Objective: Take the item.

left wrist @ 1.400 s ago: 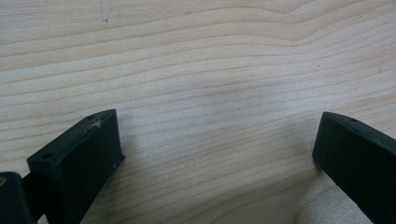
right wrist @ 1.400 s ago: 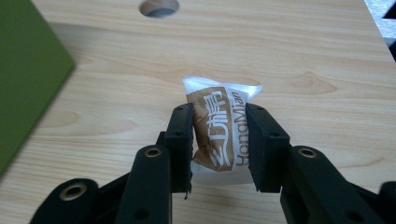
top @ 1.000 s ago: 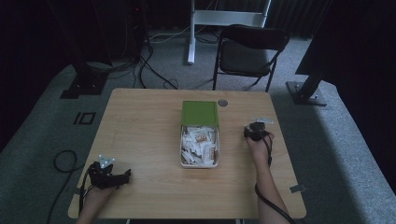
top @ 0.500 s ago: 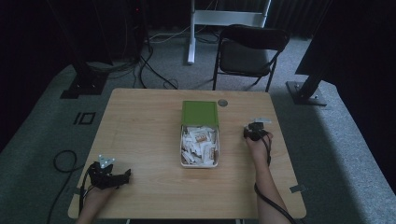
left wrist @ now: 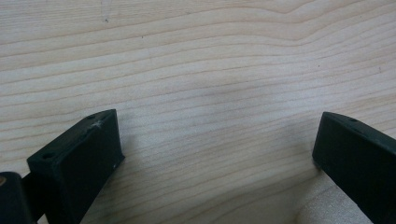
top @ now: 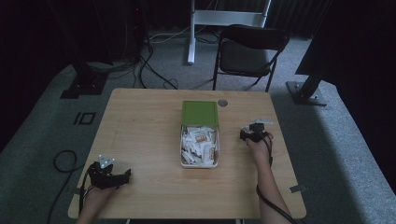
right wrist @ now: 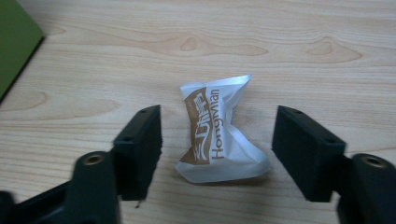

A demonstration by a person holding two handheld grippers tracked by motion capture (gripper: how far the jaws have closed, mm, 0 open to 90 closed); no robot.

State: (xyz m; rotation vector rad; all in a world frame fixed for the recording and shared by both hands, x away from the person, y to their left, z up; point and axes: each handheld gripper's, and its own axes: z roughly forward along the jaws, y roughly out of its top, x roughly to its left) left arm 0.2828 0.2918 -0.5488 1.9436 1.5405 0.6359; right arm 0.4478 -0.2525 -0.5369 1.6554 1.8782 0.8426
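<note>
Between my right gripper's (right wrist: 217, 154) just-parted jaws lies a crinkled white-and-brown paper sachet (right wrist: 218, 133), released on the pale wooden table (right wrist: 289, 42); left gripper (left wrist: 212, 163) gapes empty.

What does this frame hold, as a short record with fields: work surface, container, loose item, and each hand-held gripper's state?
surface: wooden table
container: open box full of white sachets, green lid lying behind it
loose item: one white-and-brown sachet on the table to the right of the box
right hand-held gripper: jaws have just been opening; the sachet lies between them, untouched
left hand-held gripper: open, nothing between the jaws, at the near left of the table
</note>
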